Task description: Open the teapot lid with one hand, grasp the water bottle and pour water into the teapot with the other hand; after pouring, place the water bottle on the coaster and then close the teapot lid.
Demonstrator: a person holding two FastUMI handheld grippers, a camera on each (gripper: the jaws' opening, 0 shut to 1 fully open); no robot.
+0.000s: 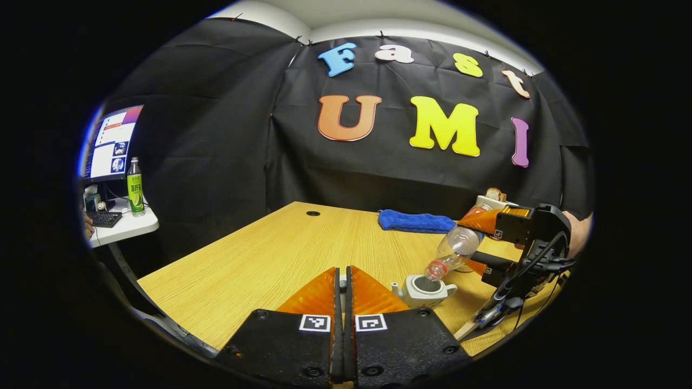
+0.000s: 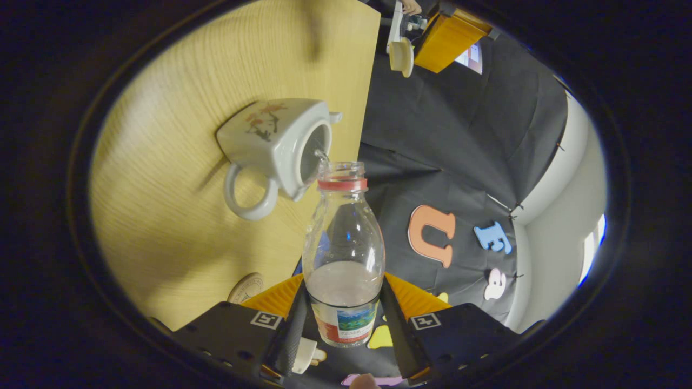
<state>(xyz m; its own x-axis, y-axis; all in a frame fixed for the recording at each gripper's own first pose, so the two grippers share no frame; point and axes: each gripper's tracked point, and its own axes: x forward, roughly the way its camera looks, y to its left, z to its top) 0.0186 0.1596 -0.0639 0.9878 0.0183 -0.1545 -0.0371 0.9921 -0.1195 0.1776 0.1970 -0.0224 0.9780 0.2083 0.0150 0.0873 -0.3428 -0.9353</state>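
Water bottle (image 2: 344,254) is clamped in the right gripper (image 2: 344,319), one finger on each side of its labelled lower body, and tipped over so its open, red-ringed neck sits at the rim of the teapot (image 2: 281,143). A thin stream runs from the mouth into the pot opening. Some water is left, pooled in the bottle's lower part.

Teapot stands on the desk (image 2: 178,205), white with a floral print on its side, loop handle facing the right gripper, lid off. Coaster (image 2: 246,288) lies on the desk just this side of the teapot, close to the right gripper, partly cut off by it.

In the left gripper view, the teapot (image 1: 424,290) sits just beyond and to the right of the left gripper (image 1: 343,286), bottle (image 1: 453,249) angled down into it from the right gripper (image 1: 489,243) beyond. A hand holds that gripper behind the teapot's far side.

Left gripper: fingers closed together with something small and pale pinched between the tips. In the right gripper view it (image 2: 413,40) is past the teapot, off the desk edge, holding the teapot lid (image 2: 401,55) clear of the pot.

Beyond the teapot, a blue cloth (image 1: 415,221) lies on the desk toward the back. Well left of the teapot, a side table (image 1: 121,227) carries a green bottle (image 1: 135,187), keyboard and monitor (image 1: 112,141).
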